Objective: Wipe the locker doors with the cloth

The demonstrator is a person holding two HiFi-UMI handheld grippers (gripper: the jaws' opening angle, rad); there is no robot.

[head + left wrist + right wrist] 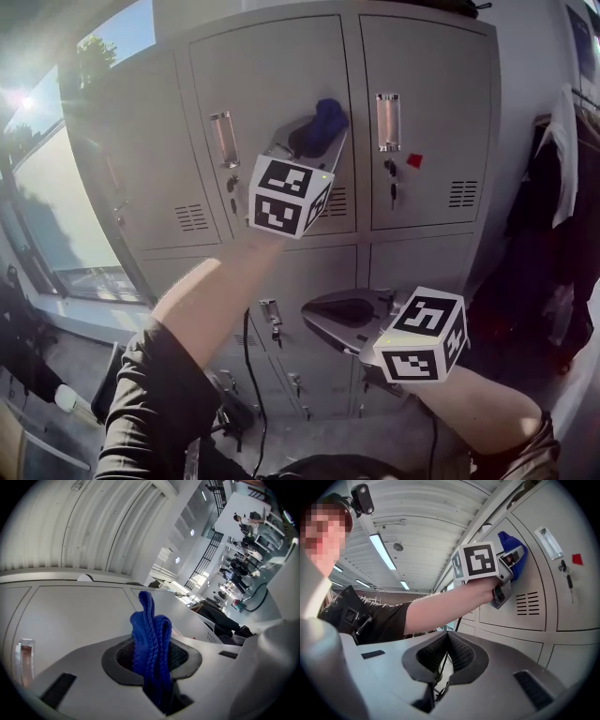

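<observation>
Grey locker doors point(272, 84) fill the head view. My left gripper point(314, 133) is raised to the upper middle door and shut on a blue knitted cloth point(323, 120), which is at or against the door's right edge near its vents. In the left gripper view the cloth point(150, 639) sticks up from between the shut jaws, with the door point(70, 616) behind it. The right gripper view shows that cloth point(512, 550) against the door point(534, 583). My right gripper point(319, 317) hangs lower, in front of the lower lockers, shut with nothing in it point(445, 656).
The upper right door point(431, 103) has a recessed handle point(388, 122), keys in the lock point(392, 183) and a red tag point(414, 160). A window point(56, 187) is at the left. Dark clothes point(562, 216) hang at the right. A black cable point(251, 375) runs down by the lower lockers.
</observation>
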